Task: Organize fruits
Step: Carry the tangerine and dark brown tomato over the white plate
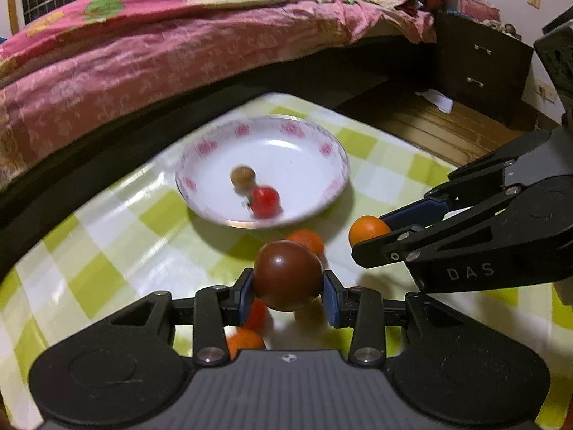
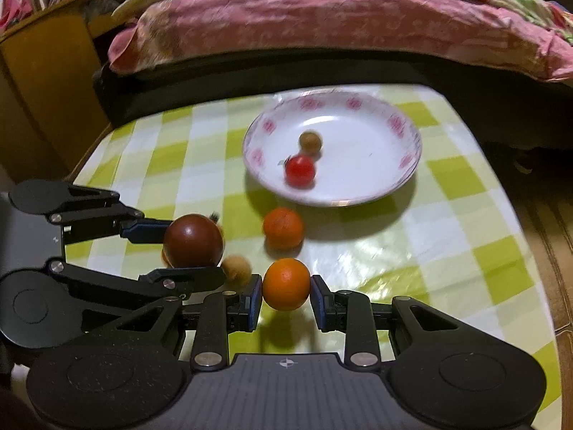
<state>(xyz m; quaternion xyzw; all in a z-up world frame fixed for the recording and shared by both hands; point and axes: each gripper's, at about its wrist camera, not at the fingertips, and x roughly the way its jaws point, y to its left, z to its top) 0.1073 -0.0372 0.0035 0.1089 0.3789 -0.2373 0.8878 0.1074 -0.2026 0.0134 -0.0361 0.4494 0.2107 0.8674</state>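
Note:
My left gripper (image 1: 288, 292) is shut on a dark brown-red round fruit (image 1: 288, 276), held above the table; it also shows in the right wrist view (image 2: 193, 240). My right gripper (image 2: 285, 295) is shut on an orange fruit (image 2: 286, 283), seen in the left wrist view (image 1: 369, 230) too. A white plate with pink flowers (image 2: 376, 179) holds a red tomato (image 2: 300, 170) and a tan round fruit (image 2: 310, 142). A loose orange fruit (image 2: 283, 228) and a tan fruit (image 2: 237, 268) lie on the cloth before the plate.
The table has a green-and-white checked cloth (image 2: 447, 251). More orange and red fruit (image 1: 247, 340) lie under my left gripper. A bed with a pink quilt (image 1: 143, 53) runs behind the table. A dark drawer cabinet (image 1: 480, 68) stands at the right.

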